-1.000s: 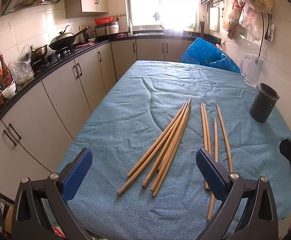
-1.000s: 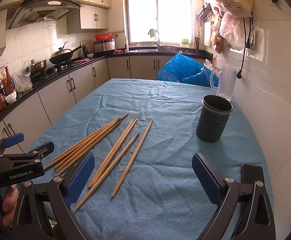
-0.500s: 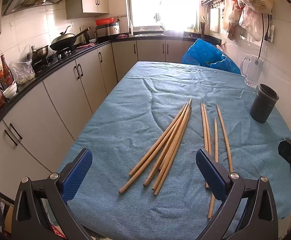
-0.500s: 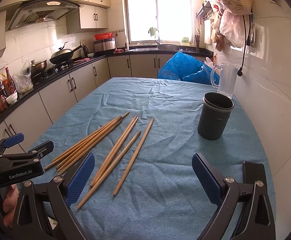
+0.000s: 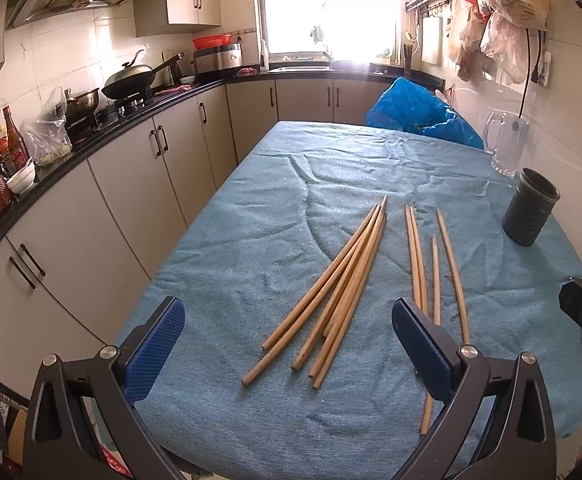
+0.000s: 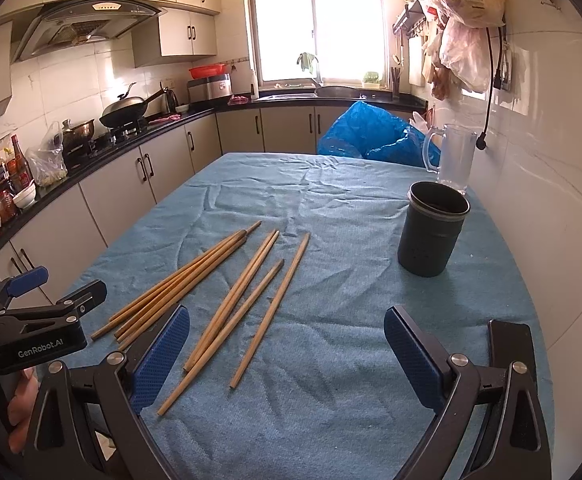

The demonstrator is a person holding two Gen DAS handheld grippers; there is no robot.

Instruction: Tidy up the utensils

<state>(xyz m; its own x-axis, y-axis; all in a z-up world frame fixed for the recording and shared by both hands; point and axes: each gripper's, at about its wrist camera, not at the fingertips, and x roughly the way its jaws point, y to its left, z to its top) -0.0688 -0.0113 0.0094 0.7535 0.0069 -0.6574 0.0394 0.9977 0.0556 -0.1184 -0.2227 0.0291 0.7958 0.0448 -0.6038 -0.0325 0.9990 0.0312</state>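
Several wooden chopsticks (image 5: pixel 343 284) lie loose on the blue cloth, a fanned bunch on the left and a few apart (image 5: pixel 435 276) on the right. The right wrist view shows the same chopsticks (image 6: pixel 227 300). A dark grey cylindrical holder (image 6: pixel 431 232) stands upright at the right, also in the left wrist view (image 5: pixel 531 212). My left gripper (image 5: pixel 287 344) hovers open over the near ends of the bunch, holding nothing. My right gripper (image 6: pixel 287 352) is open above the cloth, between the chopsticks and the holder.
The blue cloth covers a table (image 6: pixel 331 420) beside a white tiled wall on the right. A clear glass mug (image 6: pixel 453 160) and a blue plastic bag (image 6: pixel 371 136) sit at the far end. Kitchen counters and cabinets (image 5: pixel 131 184) run along the left.
Both grippers have edged slightly forward over the table; the chopsticks and holder have not moved. Both stay open.
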